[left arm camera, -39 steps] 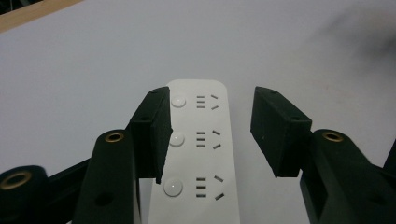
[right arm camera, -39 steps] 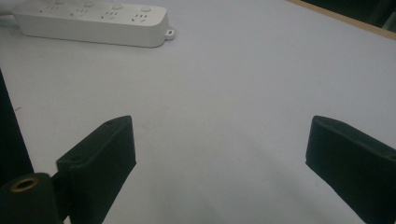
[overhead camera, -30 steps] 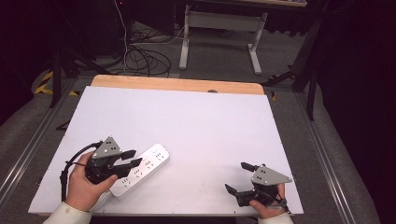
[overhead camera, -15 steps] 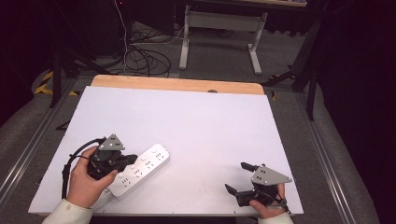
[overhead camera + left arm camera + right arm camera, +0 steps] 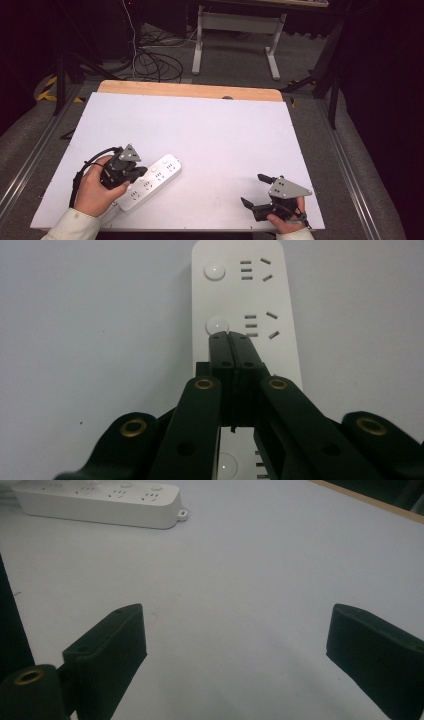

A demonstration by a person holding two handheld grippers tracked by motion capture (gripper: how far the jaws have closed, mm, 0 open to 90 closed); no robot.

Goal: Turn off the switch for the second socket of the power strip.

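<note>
A white power strip [image 5: 152, 180] lies slanted on the white table top [image 5: 200, 130] near the front left. My left gripper [image 5: 137, 172] is held over its near half by a hand. In the left gripper view the jaws are shut together with nothing between them, and my left gripper [image 5: 230, 336] has its tips right at the strip's [image 5: 240, 290] second round button [image 5: 217, 325]. At the front right my right gripper [image 5: 252, 189] stands open over bare table. In the right gripper view my right gripper [image 5: 237, 625] holds nothing, and the strip [image 5: 100, 500] lies far off at the top left.
The table has a wooden strip [image 5: 190, 90] along its far edge. Beyond it on the floor are tangled cables [image 5: 150, 60] and a white desk frame [image 5: 235, 35]. Metal rails [image 5: 35, 155] run along both sides of the table.
My left gripper has shifted slightly over the power strip. The strip and my right gripper have stayed where they were.
</note>
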